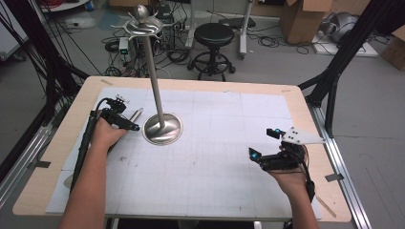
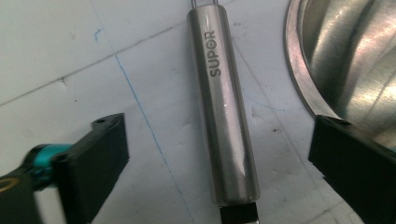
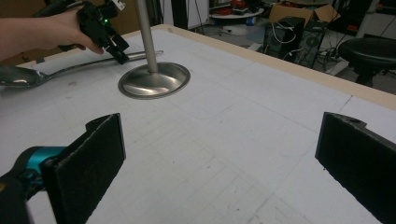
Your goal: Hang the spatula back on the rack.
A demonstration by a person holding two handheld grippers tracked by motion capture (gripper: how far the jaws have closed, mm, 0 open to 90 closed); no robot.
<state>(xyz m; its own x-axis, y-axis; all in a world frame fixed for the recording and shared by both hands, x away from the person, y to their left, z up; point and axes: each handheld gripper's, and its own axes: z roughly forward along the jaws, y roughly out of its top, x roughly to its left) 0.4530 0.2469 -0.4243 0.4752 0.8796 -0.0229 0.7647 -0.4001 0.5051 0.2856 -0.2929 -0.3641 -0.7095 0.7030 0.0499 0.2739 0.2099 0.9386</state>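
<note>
Jaws straddle spoon handle (image 2: 227,116), lengthwise, probably untouched.

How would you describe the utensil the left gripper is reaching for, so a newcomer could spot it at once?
Start at the tall steel stand on the white table. Just left of its round base lies a steel ladle, flat on the sheet, between the open left gripper jaws. Its handle reads SUPOR.

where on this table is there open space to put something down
Bare mat runs from the stand's round base across to the right hand-held gripper, and along the near edge between the forearms. The far right of the table is bare too. It is crowded at the left: the left hand-held gripper straddles the ladle's handle beside the base.
</note>
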